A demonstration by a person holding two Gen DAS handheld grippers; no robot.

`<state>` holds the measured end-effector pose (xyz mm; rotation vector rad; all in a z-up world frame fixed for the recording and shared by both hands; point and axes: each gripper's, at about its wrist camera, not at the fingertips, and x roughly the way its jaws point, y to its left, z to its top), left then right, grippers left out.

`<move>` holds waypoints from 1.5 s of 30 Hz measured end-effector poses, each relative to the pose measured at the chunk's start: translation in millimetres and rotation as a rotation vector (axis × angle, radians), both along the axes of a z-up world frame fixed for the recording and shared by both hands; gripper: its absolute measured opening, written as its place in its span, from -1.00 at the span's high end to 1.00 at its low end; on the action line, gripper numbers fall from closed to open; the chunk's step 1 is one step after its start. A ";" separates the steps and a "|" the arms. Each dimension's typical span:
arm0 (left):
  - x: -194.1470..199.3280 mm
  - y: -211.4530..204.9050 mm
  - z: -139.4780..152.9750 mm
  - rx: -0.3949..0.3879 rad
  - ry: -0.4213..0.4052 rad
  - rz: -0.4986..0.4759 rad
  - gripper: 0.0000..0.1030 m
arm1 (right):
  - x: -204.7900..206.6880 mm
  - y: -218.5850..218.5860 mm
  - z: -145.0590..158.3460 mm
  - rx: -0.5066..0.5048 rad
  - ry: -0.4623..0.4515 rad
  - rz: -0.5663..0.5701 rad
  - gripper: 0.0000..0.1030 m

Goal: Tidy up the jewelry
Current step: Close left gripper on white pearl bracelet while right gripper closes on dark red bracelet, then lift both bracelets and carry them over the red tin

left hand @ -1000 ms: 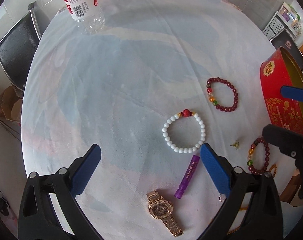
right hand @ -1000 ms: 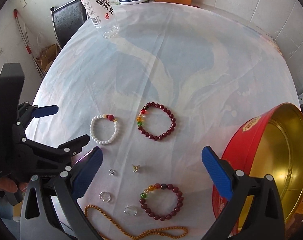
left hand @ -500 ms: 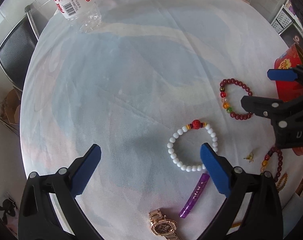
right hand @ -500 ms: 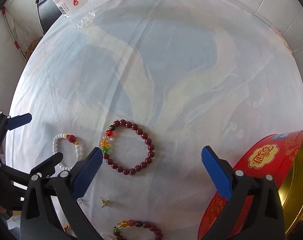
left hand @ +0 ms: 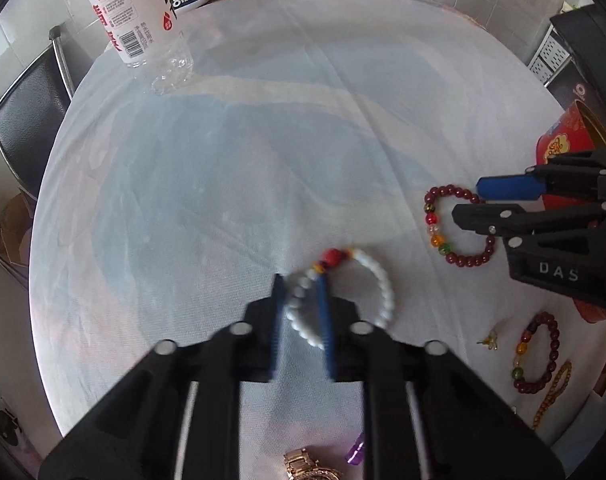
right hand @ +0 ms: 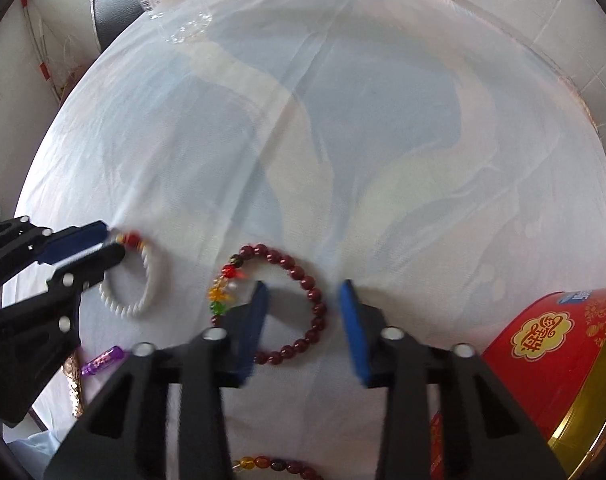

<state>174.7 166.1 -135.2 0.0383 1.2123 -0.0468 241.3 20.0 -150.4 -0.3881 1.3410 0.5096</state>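
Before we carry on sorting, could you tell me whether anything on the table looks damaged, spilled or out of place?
Nothing stands out. The white bracelet and red bracelet lie whole on the cloth, the tin sits upright, and nothing is spilled.

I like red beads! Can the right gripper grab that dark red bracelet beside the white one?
Probably yes: the right gripper, jaws just closing, straddles the dark red bracelet; nothing blocks it.

White bead bracelet [left hand: 377,284], one red bead, flat on surface; dark red bracelet [right hand: 303,280] beside it, flat.
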 end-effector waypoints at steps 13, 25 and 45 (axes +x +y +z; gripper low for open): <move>-28.6 12.4 56.4 -0.155 -0.074 0.039 0.89 | -59.8 -18.4 90.3 0.200 -0.111 0.005 0.84; -61.1 -6.4 100.8 -0.199 -0.181 -0.041 0.89 | -102.7 -35.8 132.9 0.241 -0.212 -0.063 0.84; -57.5 -131.2 167.9 -0.156 -0.339 -0.129 0.89 | -120.4 -183.6 195.5 0.359 -0.427 -0.156 0.84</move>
